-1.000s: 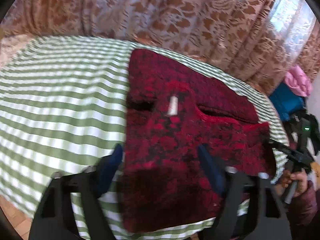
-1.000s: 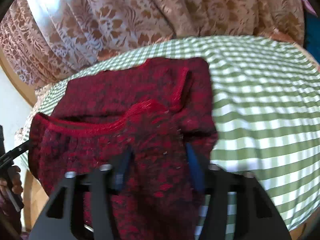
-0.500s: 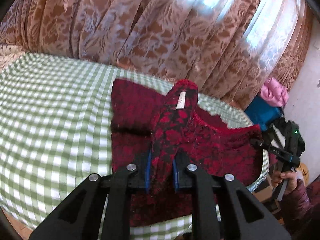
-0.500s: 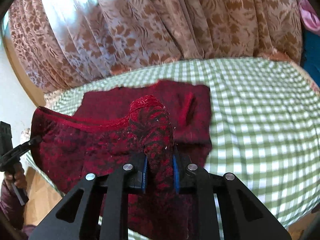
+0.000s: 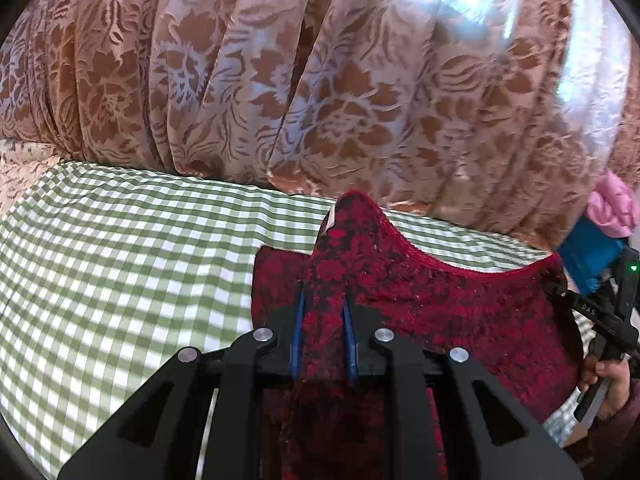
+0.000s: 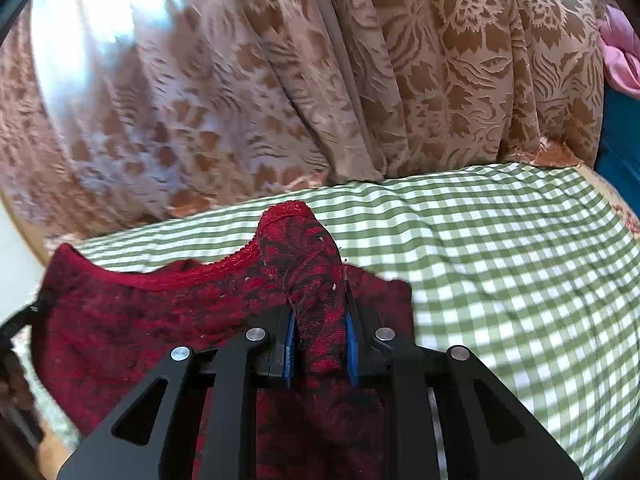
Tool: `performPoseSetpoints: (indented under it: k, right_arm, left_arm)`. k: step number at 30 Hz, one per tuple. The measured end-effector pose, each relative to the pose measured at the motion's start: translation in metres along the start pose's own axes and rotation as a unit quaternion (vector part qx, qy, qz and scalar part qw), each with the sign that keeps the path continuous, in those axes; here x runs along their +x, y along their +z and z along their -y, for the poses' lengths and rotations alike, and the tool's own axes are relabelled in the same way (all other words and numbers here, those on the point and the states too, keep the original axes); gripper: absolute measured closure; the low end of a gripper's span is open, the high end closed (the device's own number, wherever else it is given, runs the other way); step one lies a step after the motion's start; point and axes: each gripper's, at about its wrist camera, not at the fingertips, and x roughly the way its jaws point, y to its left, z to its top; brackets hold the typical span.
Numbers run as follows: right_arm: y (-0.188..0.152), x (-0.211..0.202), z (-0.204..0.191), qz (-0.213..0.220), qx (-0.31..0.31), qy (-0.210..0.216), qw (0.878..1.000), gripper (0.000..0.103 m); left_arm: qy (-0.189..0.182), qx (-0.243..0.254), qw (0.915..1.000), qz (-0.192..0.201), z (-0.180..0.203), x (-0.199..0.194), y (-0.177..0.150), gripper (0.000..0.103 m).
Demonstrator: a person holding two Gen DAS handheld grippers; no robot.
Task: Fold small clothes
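While each claw grips a bunched corner, the red garment (image 5: 460, 304) sags between left claw (image 5: 322, 320) and right claw (image 6: 319, 320)

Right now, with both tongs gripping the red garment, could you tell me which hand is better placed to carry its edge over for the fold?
Neither clearly: the left tongs and right tongs each pinch a raised bunch of the red garment above the checked cloth, the hem strung between them. They should probably move together.

Left wrist view: close behind left hand-held gripper (image 5: 322, 308), facing 12 o'clock toward curtain (image 5: 320, 80).
Right wrist view: close behind right hand-held gripper (image 6: 320, 312), same heading.
Shared: red garment (image 5: 460, 312), checked table (image 6: 500, 260), curtain.
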Motion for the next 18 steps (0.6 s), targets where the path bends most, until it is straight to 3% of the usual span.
performPoseSetpoints:
  k: [4,5,9,12,15,17,18]
  right_arm:
    - [0.007,0.045,0.006,-0.015,0.009,-0.05,0.999,0.084]
    - [0.007,0.056,0.009,-0.025,0.016,-0.058,0.998,0.084]
    - [-0.006,0.096,0.028,-0.077,0.061,-0.05,0.994,0.083]
    - [-0.01,0.101,0.032,-0.08,0.064,-0.04,0.994,0.082]
    - [-0.01,0.1,0.027,-0.076,0.05,-0.037,0.995,0.079]
    - [-0.011,0.099,0.026,-0.075,0.047,-0.04,0.995,0.079]
    - [-0.011,0.098,0.024,-0.074,0.046,-0.041,0.995,0.079]
  left_arm:
    - [0.078,-0.001,0.997,0.005,-0.005,0.033,0.011,0.093]
    - [0.101,-0.014,0.9947,-0.008,-0.015,0.049,0.012,0.093]
    - [0.111,-0.114,0.9831,-0.09,-0.061,0.094,-0.01,0.097]
    - [0.068,-0.179,0.976,-0.104,-0.084,0.088,-0.028,0.098]
    - [0.011,-0.179,0.9823,-0.053,-0.084,0.049,-0.027,0.071]
    - [-0.036,-0.162,0.9849,-0.047,-0.076,0.034,-0.022,0.051]
    - [-0.057,-0.148,0.9861,-0.051,-0.069,0.03,-0.018,0.049]
